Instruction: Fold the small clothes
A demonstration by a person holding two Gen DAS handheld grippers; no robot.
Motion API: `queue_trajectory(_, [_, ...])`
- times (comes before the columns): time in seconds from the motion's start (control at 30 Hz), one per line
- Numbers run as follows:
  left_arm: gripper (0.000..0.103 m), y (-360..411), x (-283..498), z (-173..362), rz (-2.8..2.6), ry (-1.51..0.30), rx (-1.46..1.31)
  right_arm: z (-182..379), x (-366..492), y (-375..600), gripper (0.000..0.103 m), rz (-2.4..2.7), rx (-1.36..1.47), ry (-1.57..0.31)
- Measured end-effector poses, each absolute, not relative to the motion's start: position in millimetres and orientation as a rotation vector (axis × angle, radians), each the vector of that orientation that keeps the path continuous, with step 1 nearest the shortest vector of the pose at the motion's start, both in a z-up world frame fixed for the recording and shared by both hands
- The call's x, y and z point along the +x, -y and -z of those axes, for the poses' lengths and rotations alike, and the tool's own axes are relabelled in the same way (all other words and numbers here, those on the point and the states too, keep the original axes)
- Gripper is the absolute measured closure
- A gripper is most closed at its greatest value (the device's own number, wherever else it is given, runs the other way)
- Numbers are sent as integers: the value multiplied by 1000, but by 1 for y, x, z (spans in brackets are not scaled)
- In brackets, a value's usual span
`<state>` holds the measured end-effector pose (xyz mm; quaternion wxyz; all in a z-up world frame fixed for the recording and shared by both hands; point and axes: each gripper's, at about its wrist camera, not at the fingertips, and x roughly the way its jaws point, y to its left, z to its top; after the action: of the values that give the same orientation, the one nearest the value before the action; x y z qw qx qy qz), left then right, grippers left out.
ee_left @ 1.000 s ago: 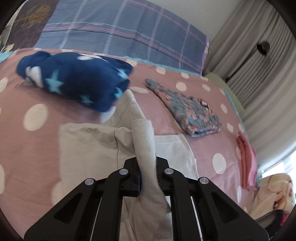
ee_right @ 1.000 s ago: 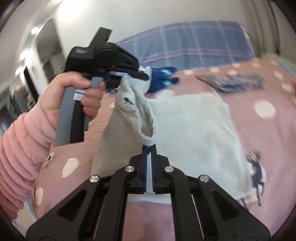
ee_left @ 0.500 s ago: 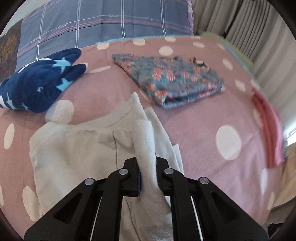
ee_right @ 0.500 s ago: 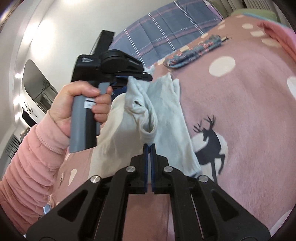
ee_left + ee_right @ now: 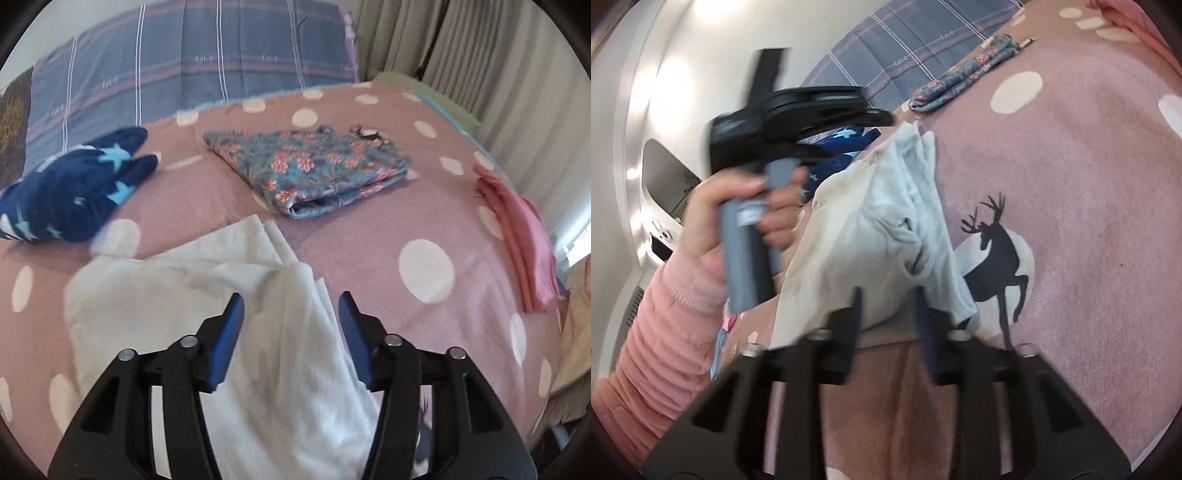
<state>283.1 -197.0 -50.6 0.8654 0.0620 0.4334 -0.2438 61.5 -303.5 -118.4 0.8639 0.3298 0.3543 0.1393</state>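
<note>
A small white garment (image 5: 207,295) lies folded over on the pink dotted bedspread (image 5: 369,229). My left gripper (image 5: 291,302) is open, its blue-padded jaws spread on either side of the cloth, not pinching it. In the right wrist view the same white garment (image 5: 886,229) lies in a loose heap beside a deer print. My right gripper (image 5: 886,299) is open just in front of the cloth's near edge. The left gripper (image 5: 798,122) shows there too, held in a hand with a pink sleeve above the garment.
A folded floral garment (image 5: 314,170) lies further back on the bed. A dark blue starred garment (image 5: 74,192) sits at the left. A pink garment (image 5: 521,229) lies at the right edge. A plaid pillow (image 5: 184,66) and curtains (image 5: 480,55) are behind.
Both grippers have opened and let go of the white garment, which they pinched earlier. The garment now lies folded over on the bed.
</note>
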Motion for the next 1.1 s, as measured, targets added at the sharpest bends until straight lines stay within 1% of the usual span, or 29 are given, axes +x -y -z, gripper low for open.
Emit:
queue_trajectory(0.07, [43, 182, 265, 44, 523, -881, 140, 121, 64, 308, 66, -288, 709, -752])
queue_trajectory(0.17, [36, 144, 227, 41, 525, -848, 155, 127, 68, 312, 66, -304, 753, -769])
queue_trajectory(0.2, [35, 133, 217, 43, 523, -841, 158, 128, 70, 311, 66, -310, 760, -776])
queue_trajectory(0.23, [35, 118, 203, 47, 514, -834, 166, 128, 71, 311, 69, -311, 759, -781])
queue_trajectory(0.27, [35, 106, 192, 50, 506, -832, 170, 129, 74, 310, 75, -304, 750, -788])
queue_trajectory(0.3, [34, 96, 183, 53, 502, -830, 174, 130, 77, 309, 79, -294, 742, -795])
queue_trajectory(0.33, [34, 85, 170, 59, 498, -830, 185, 131, 79, 308, 90, -283, 737, -805])
queue_trajectory(0.37, [33, 75, 158, 65, 490, -829, 205, 131, 81, 308, 97, -280, 735, -809])
queue_trajectory(0.5, [32, 59, 127, 86, 491, -846, 282, 118, 77, 306, 98, -289, 734, -768])
queue_trajectory(0.63, [32, 55, 111, 104, 447, -836, 357, 84, 62, 307, 99, -340, 746, -666])
queue_trajectory(0.7, [32, 50, 112, 110, 423, -846, 349, 83, 59, 307, 99, -267, 675, -707])
queue_trajectory(0.83, [32, 37, 113, 114, 423, -849, 307, 128, 65, 315, 98, -197, 721, -880])
queue_trajectory(0.9, [32, 33, 113, 113, 426, -848, 301, 130, 62, 315, 98, -188, 712, -870])
queue_trajectory(1.03, [32, 30, 110, 110, 425, -821, 310, 114, 63, 309, 97, -178, 635, -844])
queue_trajectory(1.1, [39, 27, 109, 109, 430, -807, 288, 105, 61, 307, 93, -168, 588, -827])
